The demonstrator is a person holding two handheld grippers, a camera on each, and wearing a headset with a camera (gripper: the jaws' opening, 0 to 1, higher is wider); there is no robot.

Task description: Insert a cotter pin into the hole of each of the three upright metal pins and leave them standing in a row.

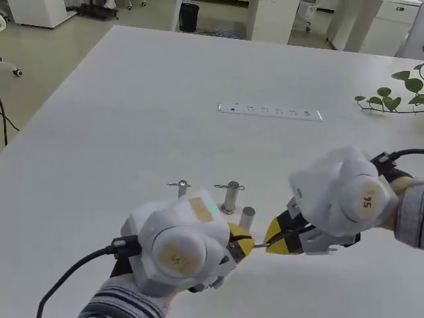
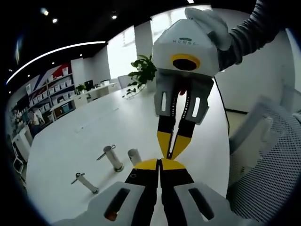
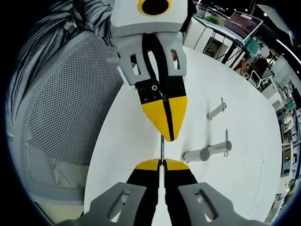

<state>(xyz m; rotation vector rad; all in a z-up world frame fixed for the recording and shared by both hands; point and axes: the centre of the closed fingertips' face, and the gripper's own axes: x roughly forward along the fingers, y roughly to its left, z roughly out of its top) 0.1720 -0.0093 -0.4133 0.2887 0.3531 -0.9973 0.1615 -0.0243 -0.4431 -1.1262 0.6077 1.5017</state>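
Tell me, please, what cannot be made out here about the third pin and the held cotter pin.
1. Head view: the left gripper covers the base of the bare metal pin; its hole is too small to see.
2. Right gripper view: the cotter pin is a thin line, both ends covered by tongs of the left gripper and the right gripper.

The left gripper (image 1: 244, 244) and right gripper (image 1: 270, 240) are held low over the bench, tip to tip and pointing at each other. Both pairs of yellow fingers (image 1: 236, 238) are closed. The right pair pinches a thin cotter pin (image 3: 162, 148) whose far end meets the left tips. Striped sleeves (image 1: 122, 301) show behind both.
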